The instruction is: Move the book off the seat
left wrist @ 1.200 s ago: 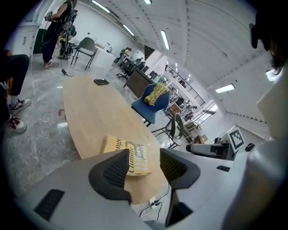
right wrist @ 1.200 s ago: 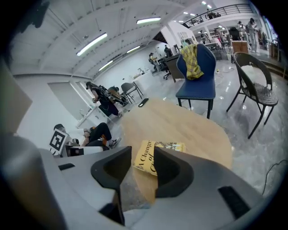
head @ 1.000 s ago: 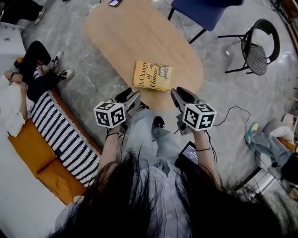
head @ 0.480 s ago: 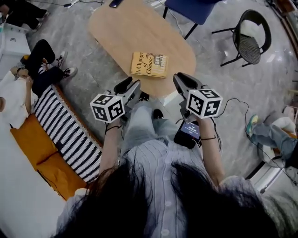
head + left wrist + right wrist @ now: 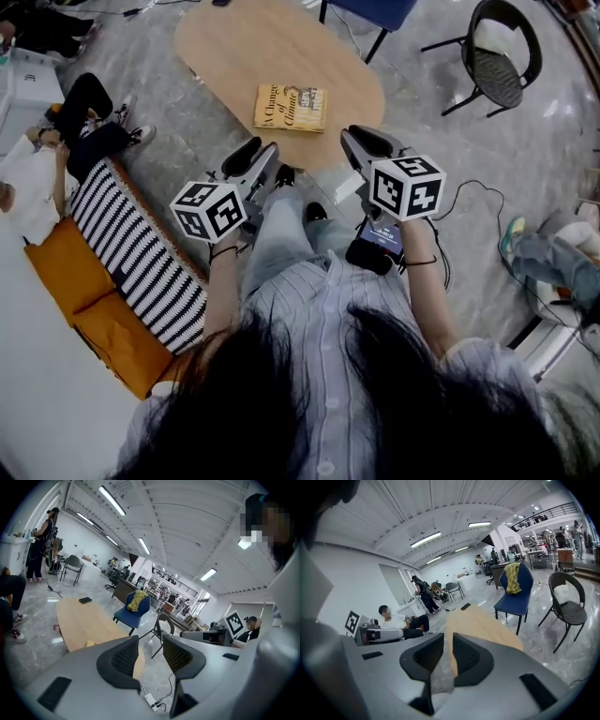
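Note:
A yellow book (image 5: 291,108) lies flat near the front edge of the oval wooden table (image 5: 234,47), with nothing touching it. My left gripper (image 5: 255,156) hangs short of the table's front edge, below and left of the book. Its jaws are closing with a clear gap and nothing between them (image 5: 150,641). My right gripper (image 5: 362,142) hangs below and right of the book. Its jaws are closing to a narrow slit, also with nothing in them (image 5: 448,641). The table (image 5: 478,620) stretches away beyond both.
A striped cushion (image 5: 131,248) and orange cushions (image 5: 75,291) lie at the left, beside a seated person (image 5: 66,141). A blue chair (image 5: 375,9) and a black mesh chair (image 5: 497,56) stand beyond the table. A cable (image 5: 469,202) runs over the floor at the right.
Both grippers' jaws have narrowed. The grippers have drawn back from the table and a little apart; the book stays where it lay.

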`<state>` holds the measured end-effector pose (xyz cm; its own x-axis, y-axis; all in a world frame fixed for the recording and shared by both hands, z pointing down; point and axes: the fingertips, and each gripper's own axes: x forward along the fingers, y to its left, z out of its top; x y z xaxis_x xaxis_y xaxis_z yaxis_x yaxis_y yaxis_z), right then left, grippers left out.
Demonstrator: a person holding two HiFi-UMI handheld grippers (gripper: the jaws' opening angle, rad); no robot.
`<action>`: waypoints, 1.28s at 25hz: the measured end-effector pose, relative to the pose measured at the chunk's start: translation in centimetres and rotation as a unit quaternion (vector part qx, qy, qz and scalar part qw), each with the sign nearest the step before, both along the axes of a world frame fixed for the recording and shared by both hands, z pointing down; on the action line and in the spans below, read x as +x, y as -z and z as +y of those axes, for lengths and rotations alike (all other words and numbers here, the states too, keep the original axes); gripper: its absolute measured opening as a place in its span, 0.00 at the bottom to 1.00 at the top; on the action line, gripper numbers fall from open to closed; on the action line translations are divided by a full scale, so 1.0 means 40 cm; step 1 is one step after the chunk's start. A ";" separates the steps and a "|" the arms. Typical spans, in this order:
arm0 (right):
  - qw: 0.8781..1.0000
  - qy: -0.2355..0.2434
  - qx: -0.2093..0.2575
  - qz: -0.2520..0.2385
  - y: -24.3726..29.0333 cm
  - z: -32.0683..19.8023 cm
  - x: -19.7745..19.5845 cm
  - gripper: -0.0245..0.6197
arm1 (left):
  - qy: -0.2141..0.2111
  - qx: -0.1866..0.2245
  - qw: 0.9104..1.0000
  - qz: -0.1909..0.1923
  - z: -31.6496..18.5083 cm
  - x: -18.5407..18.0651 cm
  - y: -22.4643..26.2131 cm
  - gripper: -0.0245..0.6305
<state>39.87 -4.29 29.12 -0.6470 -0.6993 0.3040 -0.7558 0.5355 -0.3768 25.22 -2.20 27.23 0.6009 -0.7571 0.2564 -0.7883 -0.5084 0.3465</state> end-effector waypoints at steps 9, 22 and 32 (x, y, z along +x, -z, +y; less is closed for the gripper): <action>0.998 0.056 -0.003 0.010 -0.029 0.061 -0.084 0.15 | 0.027 -0.006 0.999 -0.025 0.097 -0.025 -0.014 0.30; 0.998 0.064 0.010 0.023 -0.040 0.140 -0.255 0.15 | -0.003 -0.007 0.999 -0.054 0.187 -0.138 -0.038 0.30; 0.998 0.042 0.026 0.030 -0.064 0.321 -0.432 0.15 | -0.050 0.006 0.997 -0.052 0.312 -0.277 -0.053 0.30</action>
